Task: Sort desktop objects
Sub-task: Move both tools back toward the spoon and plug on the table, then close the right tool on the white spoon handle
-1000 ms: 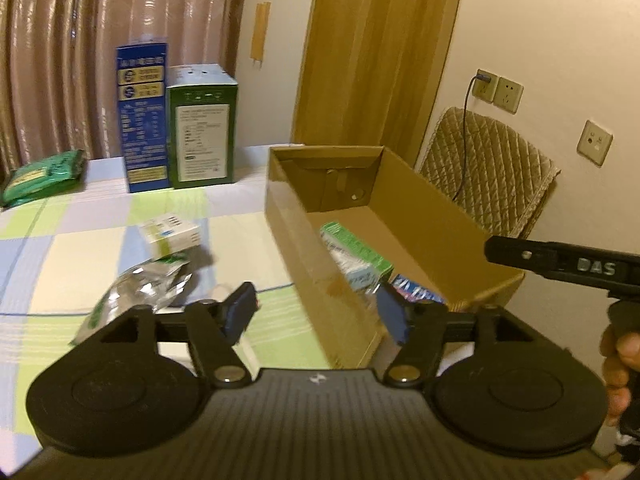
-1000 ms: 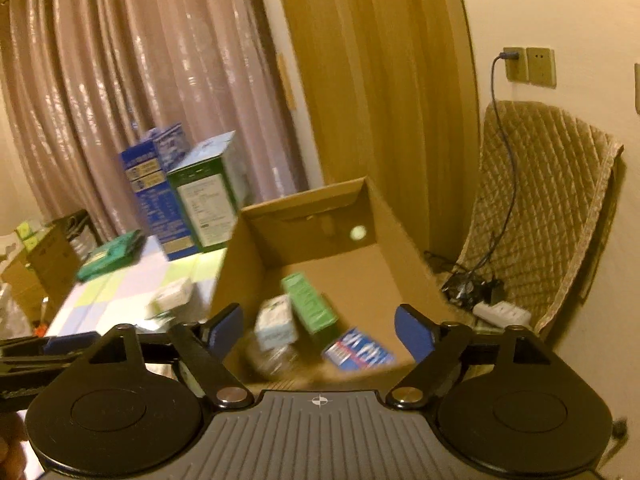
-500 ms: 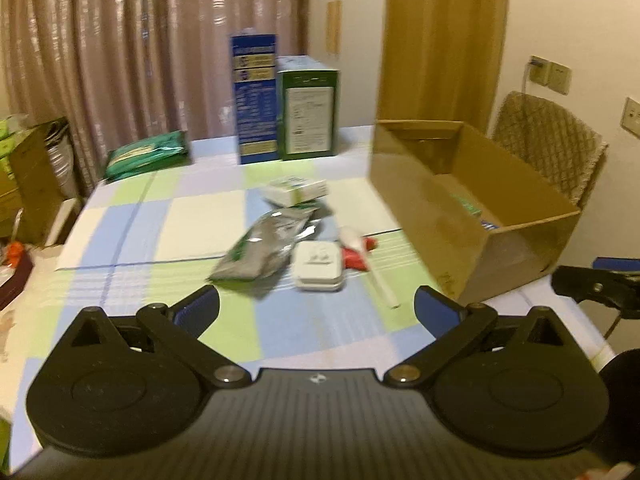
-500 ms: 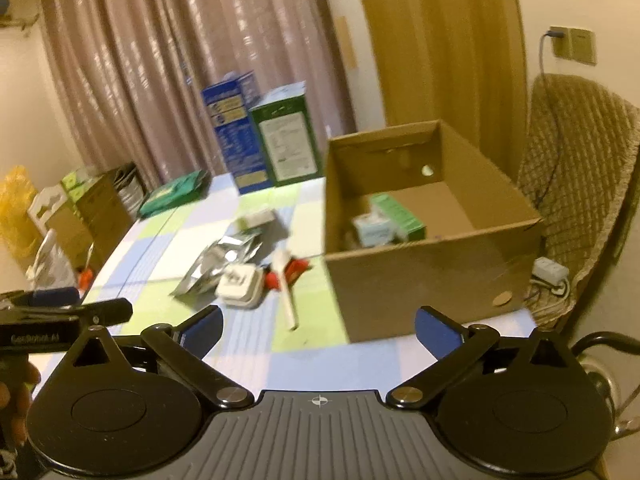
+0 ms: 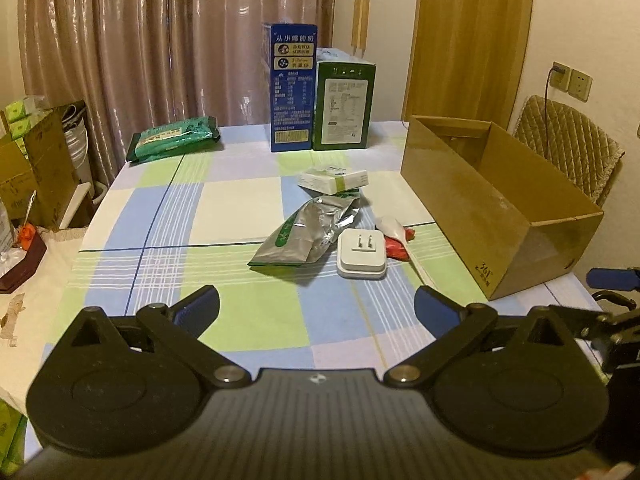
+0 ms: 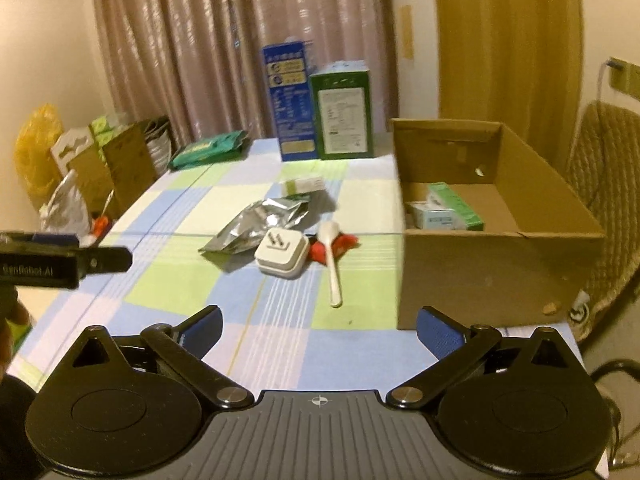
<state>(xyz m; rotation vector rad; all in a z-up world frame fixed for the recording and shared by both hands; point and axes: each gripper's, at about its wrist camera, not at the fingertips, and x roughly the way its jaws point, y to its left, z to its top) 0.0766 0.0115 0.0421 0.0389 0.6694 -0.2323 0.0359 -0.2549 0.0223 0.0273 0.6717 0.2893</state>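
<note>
Blue-padded and spread wide, the left gripper (image 5: 316,308) and right gripper (image 6: 318,326) both hang empty over the near edge of the checked tablecloth (image 5: 240,208).

Beyond the left gripper at 12 o'clock lies the white plug adapter (image 5: 361,254), prongs up; it looks rigid, smooth and fairly light, best pinched across its flat sides. Touching it at 1 o'clock is a white plastic spoon (image 6: 333,264) over a red wrapper (image 5: 398,245); the spoon is thin and stiff, so its handle is the place to grip. At 11 o'clock sits a crumpled foil pouch (image 5: 306,232), soft and slippery. Farther off rests a small white-and-green box (image 5: 334,180). The cardboard box (image 6: 500,280) at 2 o'clock already holds some cartons.
</note>
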